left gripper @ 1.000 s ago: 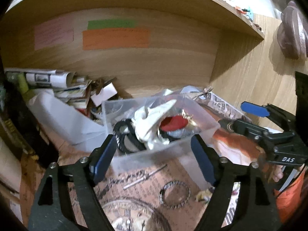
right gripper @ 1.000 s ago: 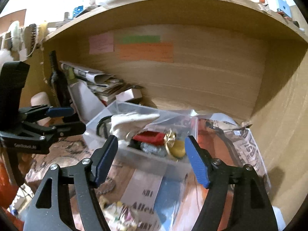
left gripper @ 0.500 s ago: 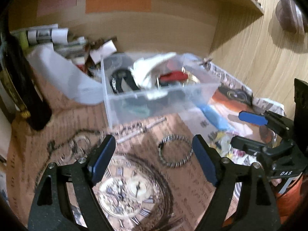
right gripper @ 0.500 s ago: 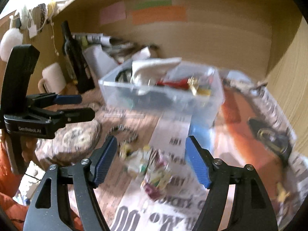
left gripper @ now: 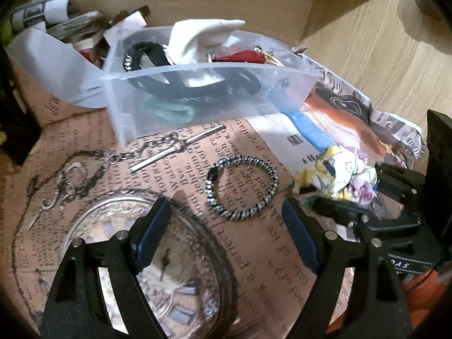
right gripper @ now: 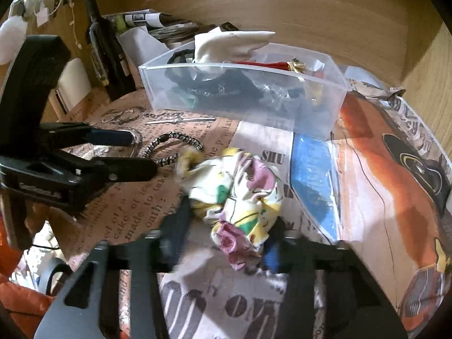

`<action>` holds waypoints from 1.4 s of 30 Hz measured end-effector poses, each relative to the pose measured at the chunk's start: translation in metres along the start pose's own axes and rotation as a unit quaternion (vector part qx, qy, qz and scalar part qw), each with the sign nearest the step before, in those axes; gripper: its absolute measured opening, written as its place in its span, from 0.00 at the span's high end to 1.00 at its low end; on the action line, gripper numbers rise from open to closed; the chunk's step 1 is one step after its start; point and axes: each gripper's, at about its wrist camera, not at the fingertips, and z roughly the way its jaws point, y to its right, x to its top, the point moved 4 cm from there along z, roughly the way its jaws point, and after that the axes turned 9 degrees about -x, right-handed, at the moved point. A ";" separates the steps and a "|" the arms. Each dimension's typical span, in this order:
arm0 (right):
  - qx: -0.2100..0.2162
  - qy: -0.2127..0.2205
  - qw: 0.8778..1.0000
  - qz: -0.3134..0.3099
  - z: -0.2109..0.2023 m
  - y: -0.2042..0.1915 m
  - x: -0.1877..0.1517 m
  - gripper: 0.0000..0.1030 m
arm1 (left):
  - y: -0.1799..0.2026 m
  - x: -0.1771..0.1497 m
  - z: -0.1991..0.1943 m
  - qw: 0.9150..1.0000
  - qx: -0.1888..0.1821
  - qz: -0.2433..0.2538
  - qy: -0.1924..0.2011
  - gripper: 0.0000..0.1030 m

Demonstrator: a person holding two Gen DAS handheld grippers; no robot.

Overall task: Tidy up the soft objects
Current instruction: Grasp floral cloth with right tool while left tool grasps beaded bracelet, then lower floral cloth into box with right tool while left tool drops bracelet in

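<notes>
Right gripper [right gripper: 223,231]: nearest the lens, jaws spread wide to either side of a crumpled floral scrunchie [right gripper: 240,195]; the blue-padded fingertips flank the fabric, and blur hides whether they touch it.
Floral scrunchie: a bunched cloth band in white, yellow, pink and green, lying on newspaper-print paper [right gripper: 132,212] that covers the surface, in front of the bin.
Left gripper [left gripper: 226,228]: jaws apart and empty, poised over the printed pocket-watch picture [left gripper: 158,260], with a black-and-white braided hair tie [left gripper: 243,188] lying just beyond its fingertips.
Braided hair tie: a flat ring on the brown print, just left of the floral scrunchie, well clear of the bin.
Clear plastic bin [right gripper: 322,107]: farther back on the paper, holding a white cloth piece [right gripper: 231,43] that rises above the rim, black bands [left gripper: 158,65], a teal item [left gripper: 169,111] seen through the wall and a red piece [left gripper: 240,56] with gold fittings.
Backdrop: a dark bottle [right gripper: 104,53] stands left of the bin; stacked papers [left gripper: 65,17] lie behind it against the wooden back panel [right gripper: 325,19].
</notes>
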 end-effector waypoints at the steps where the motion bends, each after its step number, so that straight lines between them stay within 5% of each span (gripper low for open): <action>1: 0.000 0.000 1.000 0.002 -0.001 0.002 0.000 0.75 | 0.001 0.001 0.002 1.000 -0.002 -0.001 0.001 0.24; 4: -0.003 0.002 1.000 0.007 0.000 0.007 0.002 0.83 | 0.003 0.006 0.007 1.000 -0.001 0.005 -0.001 0.34; 13: -0.007 0.026 0.999 0.025 -0.008 0.021 0.017 0.84 | 0.003 0.016 0.012 1.000 -0.004 0.004 0.004 0.66; 32: -0.011 0.106 0.993 0.040 -0.031 0.038 0.079 0.84 | -0.001 0.060 -0.058 0.993 0.013 0.022 0.119 0.67; 42: 0.002 0.122 0.992 0.031 -0.022 0.038 0.112 0.84 | -0.018 0.095 -0.083 0.984 0.054 0.018 0.169 0.67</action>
